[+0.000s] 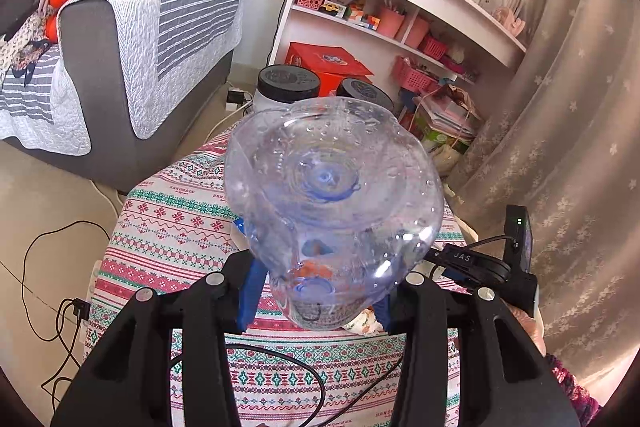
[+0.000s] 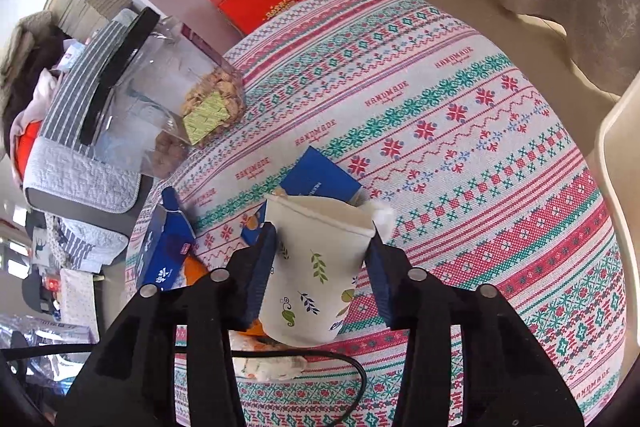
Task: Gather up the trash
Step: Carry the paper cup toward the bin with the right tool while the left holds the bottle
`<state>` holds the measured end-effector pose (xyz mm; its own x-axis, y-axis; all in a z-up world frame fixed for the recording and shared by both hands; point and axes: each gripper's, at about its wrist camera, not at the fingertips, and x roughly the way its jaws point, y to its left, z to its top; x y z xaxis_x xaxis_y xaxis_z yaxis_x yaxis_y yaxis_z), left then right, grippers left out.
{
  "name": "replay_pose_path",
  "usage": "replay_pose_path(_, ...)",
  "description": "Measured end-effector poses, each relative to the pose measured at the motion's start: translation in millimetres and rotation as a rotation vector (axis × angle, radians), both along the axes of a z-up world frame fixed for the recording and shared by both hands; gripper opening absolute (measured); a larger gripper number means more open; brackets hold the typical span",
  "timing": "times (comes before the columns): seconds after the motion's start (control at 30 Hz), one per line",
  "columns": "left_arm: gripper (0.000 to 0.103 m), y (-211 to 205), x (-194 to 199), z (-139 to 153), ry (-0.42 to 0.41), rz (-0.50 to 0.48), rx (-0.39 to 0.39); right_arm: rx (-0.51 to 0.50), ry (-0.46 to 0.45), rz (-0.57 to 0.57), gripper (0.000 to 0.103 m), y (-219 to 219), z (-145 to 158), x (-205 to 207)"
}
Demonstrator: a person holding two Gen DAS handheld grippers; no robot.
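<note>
My left gripper is shut on a clear empty plastic bottle, held bottom-forward above the table; its blue cap end sits between the blue fingers. My right gripper is shut on a squashed white paper cup with a leaf print, its rim pointing away. Under the cup lie a blue packet, a blue box, orange scraps and a crumpled tissue on the patterned tablecloth. The right gripper also shows in the left wrist view.
Two clear jars with black lids stand at the table's far edge; one holds snacks. A grey sofa is to the left, a white shelf and red box behind, a curtain right. Cables trail on the floor.
</note>
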<state>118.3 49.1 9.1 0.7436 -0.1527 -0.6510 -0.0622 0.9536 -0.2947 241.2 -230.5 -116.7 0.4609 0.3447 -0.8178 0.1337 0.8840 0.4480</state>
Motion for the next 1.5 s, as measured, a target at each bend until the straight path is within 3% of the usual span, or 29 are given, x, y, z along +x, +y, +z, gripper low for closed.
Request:
replay_pose_path(0.27, 0.044, -6.7, -1.6, 4.2, -0.02, 0.005, 0.01, -0.048, -0.081, 0.065, 0.036, 2.4, 27.4, -15.9)
replay_pose_path(0.73, 0.044, -11.5, -0.6, 14.3, -0.063, 0.005, 0.001, -0.16, -0.424, 0.084, 0.036, -12.9, 126.8, -77.3)
replay_pose_path(1.0, 0.044, -19.9, -2.2, 17.4, -0.082, -0.016, 0.006, -0.351, -0.609, -0.021, 0.036, -44.2, 164.7, -125.1)
replay_pose_path(1.23, 0.044, -32.7, -2.4, 18.5, -0.087, -0.047, -0.017, -0.538, -0.633, -0.17, 0.036, -95.6, 167.4, -151.9)
replay_pose_path(1.5, 0.044, -68.7, -4.0, 23.1, -0.102, -0.103, -0.014, -0.598, -0.465, -0.288, 0.038, -158.6, 143.2, -155.9)
